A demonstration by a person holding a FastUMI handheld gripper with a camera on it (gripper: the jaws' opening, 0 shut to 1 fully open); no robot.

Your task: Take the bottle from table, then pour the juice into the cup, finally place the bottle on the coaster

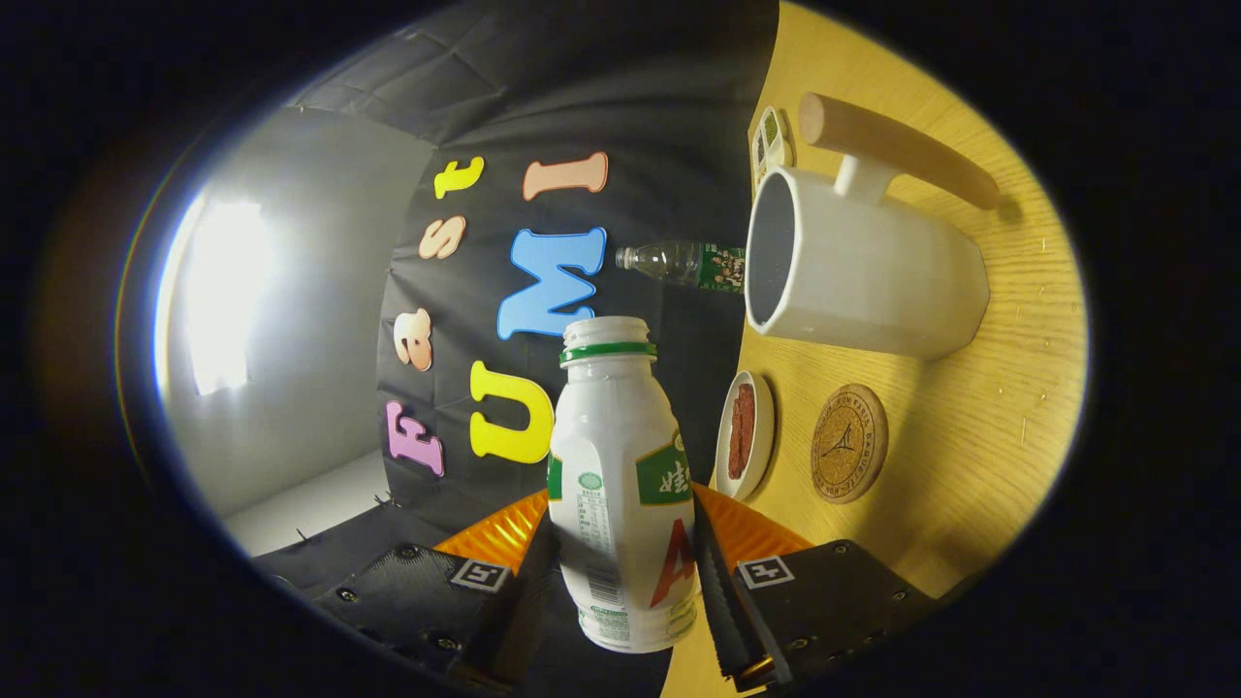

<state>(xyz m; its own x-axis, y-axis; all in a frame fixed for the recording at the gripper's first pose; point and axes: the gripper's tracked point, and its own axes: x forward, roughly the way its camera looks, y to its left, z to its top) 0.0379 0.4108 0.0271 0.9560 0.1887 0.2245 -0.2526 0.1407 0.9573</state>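
Here the gripper [625,572] has its 2 fingers closed on the bottle [620,485], one pressing each side of the lower body, so the bottle is off the table [999,446] and rolled over with the tool: the tabletop stands like a wall on the right. The bottle's long axis runs straight ahead along the fingers, open neck far from the tool, no cap on it. The cup [863,276], white with a wooden handle, sits beyond the fingers and to the right, its mouth facing left, well apart from the neck. I judge the pour has not begun, since the neck points past the cup's rim rather than into it; the coming move turns on bringing the neck right and farther out until it is over that mouth. The coaster [849,443] lies nearer than the cup, beside a small dish [745,434]. A clear bottle [684,263] stands by the far wall.
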